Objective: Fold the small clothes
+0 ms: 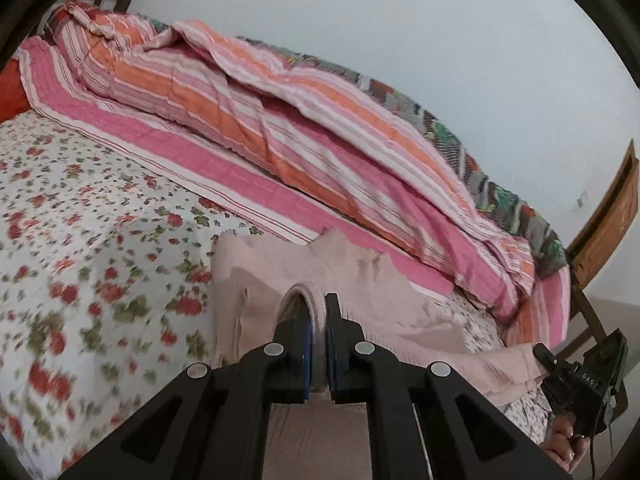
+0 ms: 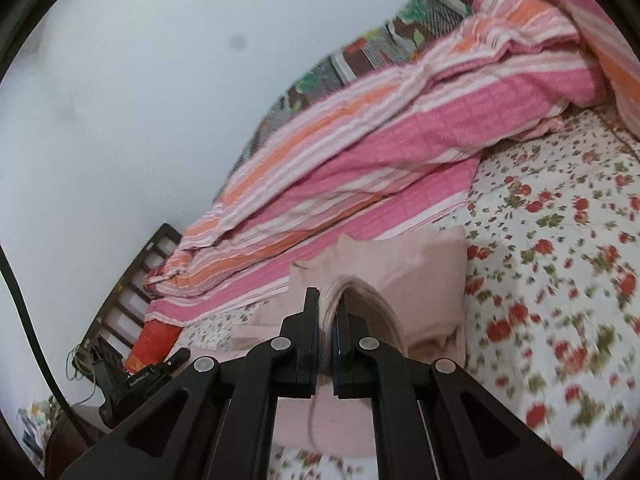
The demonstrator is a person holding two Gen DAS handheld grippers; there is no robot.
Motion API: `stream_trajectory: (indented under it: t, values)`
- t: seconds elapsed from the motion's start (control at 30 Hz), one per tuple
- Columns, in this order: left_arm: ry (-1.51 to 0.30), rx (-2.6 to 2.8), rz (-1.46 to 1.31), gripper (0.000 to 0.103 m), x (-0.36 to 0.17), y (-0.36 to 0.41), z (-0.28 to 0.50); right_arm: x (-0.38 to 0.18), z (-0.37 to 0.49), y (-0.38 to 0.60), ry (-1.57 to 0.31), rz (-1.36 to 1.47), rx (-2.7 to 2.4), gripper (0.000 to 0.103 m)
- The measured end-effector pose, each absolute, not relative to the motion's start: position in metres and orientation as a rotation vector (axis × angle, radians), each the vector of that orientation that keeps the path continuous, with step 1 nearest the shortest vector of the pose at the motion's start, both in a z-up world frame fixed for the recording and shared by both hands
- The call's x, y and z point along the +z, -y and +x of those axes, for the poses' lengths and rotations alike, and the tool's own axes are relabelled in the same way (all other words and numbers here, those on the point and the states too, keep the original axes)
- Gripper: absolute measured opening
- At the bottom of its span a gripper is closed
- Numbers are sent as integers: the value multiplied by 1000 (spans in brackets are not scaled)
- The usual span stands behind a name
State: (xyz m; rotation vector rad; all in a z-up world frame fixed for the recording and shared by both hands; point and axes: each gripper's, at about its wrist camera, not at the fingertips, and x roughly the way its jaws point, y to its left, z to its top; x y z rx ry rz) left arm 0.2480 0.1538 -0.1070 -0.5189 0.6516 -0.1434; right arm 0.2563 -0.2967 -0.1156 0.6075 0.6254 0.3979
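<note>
A pale pink garment point(image 1: 288, 264) is held up over the flowered bed sheet point(image 1: 80, 208). My left gripper point(image 1: 318, 320) is shut on a bunched fold of its edge. In the right wrist view the same pale pink garment point(image 2: 416, 264) hangs ahead, and my right gripper point(image 2: 328, 312) is shut on another bunched fold of it. The right gripper also shows in the left wrist view point(image 1: 580, 384) at the lower right, past the cloth's far end. The left gripper shows in the right wrist view point(image 2: 140, 376) at the lower left.
A pink and orange striped quilt point(image 1: 280, 120) lies piled along the wall side of the bed, over a patterned blanket point(image 1: 500, 192). A dark slatted headboard point(image 2: 128, 292) and a wooden bed frame point(image 1: 608, 208) stand at the ends. A red pillow point(image 2: 156, 344) lies by the headboard.
</note>
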Motion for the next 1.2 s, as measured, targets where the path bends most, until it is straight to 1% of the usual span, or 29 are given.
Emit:
stream_trajectory:
  t: [0.3, 0.33, 0.37, 0.4, 0.43, 0.47, 0.5, 0.63, 0.73, 0.8, 0.9, 0.97, 1.2]
  values:
    - [-687, -110, -561, 8, -137, -155, 322, -155, 357, 278, -750, 556, 320, 5]
    - [-702, -106, -562, 10, -140, -154, 329, -162, 367, 277, -775, 561, 316, 10]
    - [-714, -94, -560, 22, -142, -153, 333, -167, 374, 277, -796, 569, 318, 13]
    - [-722, -77, -559, 39, -145, -153, 334, -171, 379, 277, -805, 579, 318, 15]
    - [-711, -75, -566, 47, -147, -154, 334, -175, 382, 278, -809, 590, 319, 21]
    - [-700, -81, -574, 61, -148, -155, 332, -178, 383, 279, -813, 595, 322, 27]
    - [-684, -93, -581, 67, -149, -157, 329, -180, 382, 281, -814, 589, 325, 30]
    - [-681, -85, -568, 67, -147, -162, 326, -177, 370, 281, -816, 511, 291, 32]
    - [-710, -66, -547, 67, -146, -161, 325, -173, 352, 279, -816, 443, 278, 32]
    - [-724, -59, -526, 67, -144, -158, 320, -172, 333, 280, -814, 385, 269, 34]
    - [-739, -61, -494, 69, -142, -153, 301, -172, 306, 279, -825, 296, 255, 38]
    - [-753, -63, -482, 69, -142, -149, 282, -175, 292, 280, -829, 265, 250, 48]
    - [-782, -81, -481, 71, -156, -145, 212, -192, 241, 293, -875, 280, 239, 49]
